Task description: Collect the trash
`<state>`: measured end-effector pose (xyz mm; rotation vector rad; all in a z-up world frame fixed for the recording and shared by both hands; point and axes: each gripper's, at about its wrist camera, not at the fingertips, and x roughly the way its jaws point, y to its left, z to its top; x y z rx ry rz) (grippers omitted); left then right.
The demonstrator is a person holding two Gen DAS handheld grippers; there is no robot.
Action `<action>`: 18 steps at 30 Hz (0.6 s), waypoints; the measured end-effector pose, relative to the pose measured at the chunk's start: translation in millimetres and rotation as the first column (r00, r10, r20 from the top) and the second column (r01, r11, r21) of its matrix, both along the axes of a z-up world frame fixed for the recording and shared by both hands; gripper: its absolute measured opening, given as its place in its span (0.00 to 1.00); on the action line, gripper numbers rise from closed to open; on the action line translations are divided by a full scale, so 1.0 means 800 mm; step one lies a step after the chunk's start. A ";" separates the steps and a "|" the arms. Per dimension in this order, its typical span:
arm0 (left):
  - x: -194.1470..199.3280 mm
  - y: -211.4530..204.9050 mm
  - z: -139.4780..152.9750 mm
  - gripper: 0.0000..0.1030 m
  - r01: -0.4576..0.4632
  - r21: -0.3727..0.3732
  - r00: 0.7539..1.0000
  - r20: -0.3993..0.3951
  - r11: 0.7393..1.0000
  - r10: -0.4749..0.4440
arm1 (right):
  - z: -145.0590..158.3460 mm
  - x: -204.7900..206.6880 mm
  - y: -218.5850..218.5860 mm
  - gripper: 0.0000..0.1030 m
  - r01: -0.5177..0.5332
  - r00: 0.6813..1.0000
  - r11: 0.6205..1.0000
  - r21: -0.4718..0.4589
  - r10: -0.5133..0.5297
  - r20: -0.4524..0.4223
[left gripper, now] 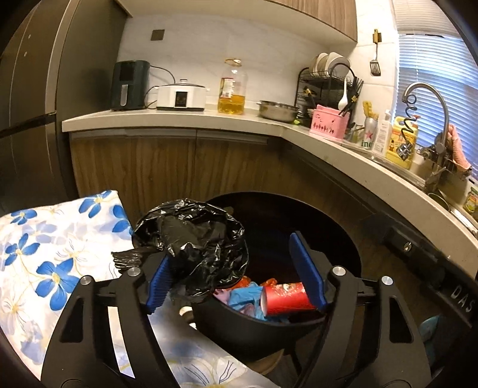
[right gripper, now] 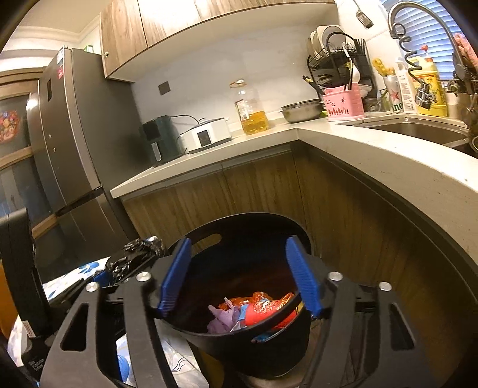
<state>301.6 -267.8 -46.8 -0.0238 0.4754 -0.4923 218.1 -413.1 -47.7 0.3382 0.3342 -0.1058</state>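
- Looking along the left tool (left gripper: pixel 236 268), its two blue pads are standing apart, pressing on nothing.
- A crumpled black trash bag (left gripper: pixel 197 238) is sitting between the pads, bunched against the left one and drooping over the near rim of the black bin (left gripper: pixel 257 328); whether that pad is touching the plastic cannot be told.
- Inside the bin, a red paper cup (left gripper: pixel 286 298) is lying on its side next to blue crumpled waste (left gripper: pixel 245 298) and an orange wrapper (left gripper: pixel 243 282).
- A cloth with blue flowers (left gripper: pixel 53 247) is lying to the left of the bin.
- Behind, the bench (left gripper: pixel 179 119) is carrying a dark appliance (left gripper: pixel 129 85), a white cooker (left gripper: pixel 180 95), an oil bottle (left gripper: pixel 231 89), a steel bowl (left gripper: pixel 277 111) and a pink caddy (left gripper: pixel 328 122).

- Looking along the right tool (right gripper: pixel 240 274), its blue pads are likewise standing apart with nothing clamped, framing the open mouth of the bin (right gripper: pixel 254 346).
- The bin's contents are showing as red cup (right gripper: pixel 263 310), orange wrapper (right gripper: pixel 254 298) and pale purple waste (right gripper: pixel 221 319).
- The trash bag (right gripper: pixel 137 253) is appearing at the left, beside the other tool's blue pad (right gripper: pixel 100 277).
- A grey fridge (right gripper: pixel 74 143) is standing at the left, and a sink (right gripper: pixel 418 131) with its tap (right gripper: pixel 418 12) is set into the bench (right gripper: pixel 373 149) at the right.
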 end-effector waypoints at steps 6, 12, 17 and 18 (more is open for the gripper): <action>-0.002 0.000 -0.006 0.70 0.072 -0.039 0.997 -0.022 0.997 -0.073 | 0.003 -0.011 -0.002 0.65 0.023 1.000 1.000 0.000 -0.023 0.008; 0.003 -0.003 -0.010 0.70 0.128 -0.086 0.990 -0.044 0.988 -0.132 | 0.004 -0.019 -0.010 0.65 0.047 0.999 0.999 0.018 -0.047 0.017; 0.009 -0.020 -0.020 0.70 0.211 -0.118 0.973 -0.067 0.970 -0.220 | 0.004 -0.025 -0.020 0.65 0.068 0.997 0.997 0.024 -0.069 0.023; 0.011 -0.025 -0.023 0.70 0.228 -0.125 0.968 -0.075 0.966 -0.238 | 0.004 -0.026 -0.020 0.65 0.071 0.997 0.997 0.022 -0.071 0.024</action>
